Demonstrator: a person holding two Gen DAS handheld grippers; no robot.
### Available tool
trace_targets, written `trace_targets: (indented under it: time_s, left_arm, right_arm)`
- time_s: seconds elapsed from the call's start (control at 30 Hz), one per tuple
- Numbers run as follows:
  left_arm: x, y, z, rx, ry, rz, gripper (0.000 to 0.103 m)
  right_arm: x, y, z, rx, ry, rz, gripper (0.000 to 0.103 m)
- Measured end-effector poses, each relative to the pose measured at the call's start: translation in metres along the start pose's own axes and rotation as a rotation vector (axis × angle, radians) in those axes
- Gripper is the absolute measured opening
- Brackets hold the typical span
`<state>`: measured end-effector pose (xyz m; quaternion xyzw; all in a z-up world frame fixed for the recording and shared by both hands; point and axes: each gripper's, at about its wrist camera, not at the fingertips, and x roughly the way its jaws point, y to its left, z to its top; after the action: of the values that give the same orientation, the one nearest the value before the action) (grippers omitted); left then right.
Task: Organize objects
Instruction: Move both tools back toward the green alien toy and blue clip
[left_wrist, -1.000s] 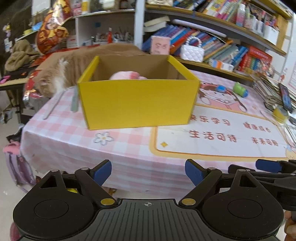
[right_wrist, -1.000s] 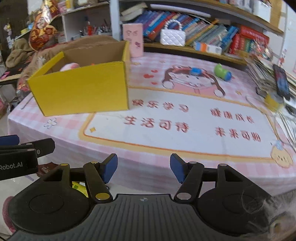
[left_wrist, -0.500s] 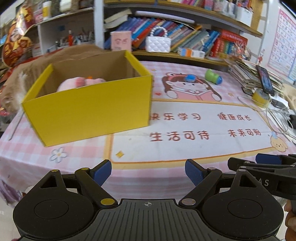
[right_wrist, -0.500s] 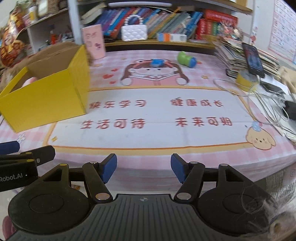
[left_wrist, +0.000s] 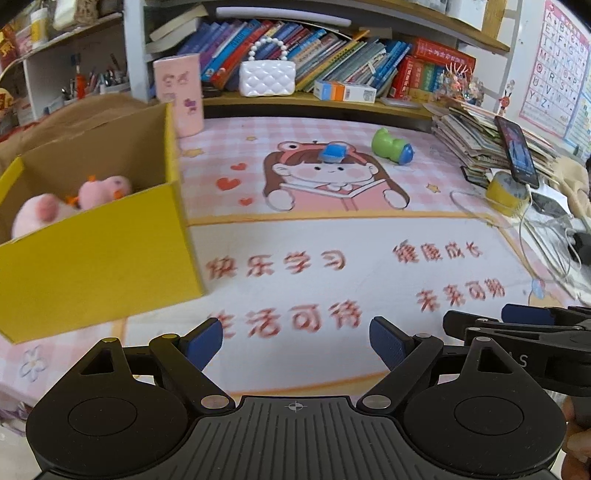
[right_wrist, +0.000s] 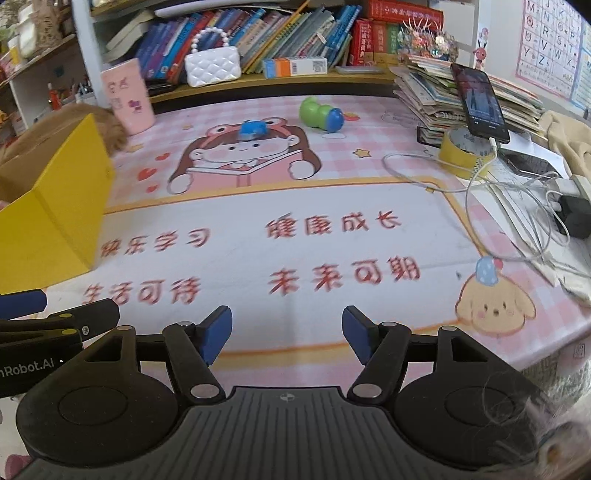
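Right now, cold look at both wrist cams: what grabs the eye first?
The yellow box at the table's left, with pink plush toys inside. Next, the two loose toys far back on the cartoon mat: a small blue toy on the printed girl's head and a green toy to its right. Both grippers, left and right, hang empty over the near edge.

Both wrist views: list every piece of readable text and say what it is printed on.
"快乐学习", "健康成长", "生活可待", "未来可期": red characters on the tablecloth.
"Robot.AI": left gripper body, seen in the right wrist view.
"A", "B", "C", "Z": alphabet poster on the wall; the rest is too small.
Book spines and small carton: unreadable.
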<state>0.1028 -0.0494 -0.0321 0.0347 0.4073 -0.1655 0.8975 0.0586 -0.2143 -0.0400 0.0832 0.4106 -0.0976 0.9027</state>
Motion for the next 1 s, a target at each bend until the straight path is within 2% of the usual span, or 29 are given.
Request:
trace_targets:
  time_s: [0.17,0.33,0.53,0.6,0.7,1.0]
  left_arm:
    - [0.023,-0.019,0.029,-0.034,-0.021,0.007,0.089]
    - [0.051,-0.033,0.063,-0.090,-0.033,0.042,0.089]
    - [0.084,-0.050,0.102,-0.111,-0.059,0.091,0.089]
    - [0.095,-0.052,0.113,-0.118,-0.058,0.104,0.089]
    - [0.113,-0.056,0.128,-0.119,-0.042,0.138,0.088]
    - [0.158,-0.056,0.158,-0.150,-0.007,0.173,0.088]
  right_arm:
    - [0.020,-0.023,0.031,-0.011,-0.009,0.023,0.064]
    - [0.045,-0.042,0.071,-0.048,-0.034,0.055,0.064]
    - [0.079,-0.063,0.119,-0.103,-0.068,0.091,0.065]
    - [0.091,-0.069,0.134,-0.114,-0.076,0.103,0.068]
    - [0.109,-0.074,0.152,-0.148,-0.078,0.120,0.069]
    - [0.157,-0.076,0.191,-0.220,-0.097,0.151,0.070]
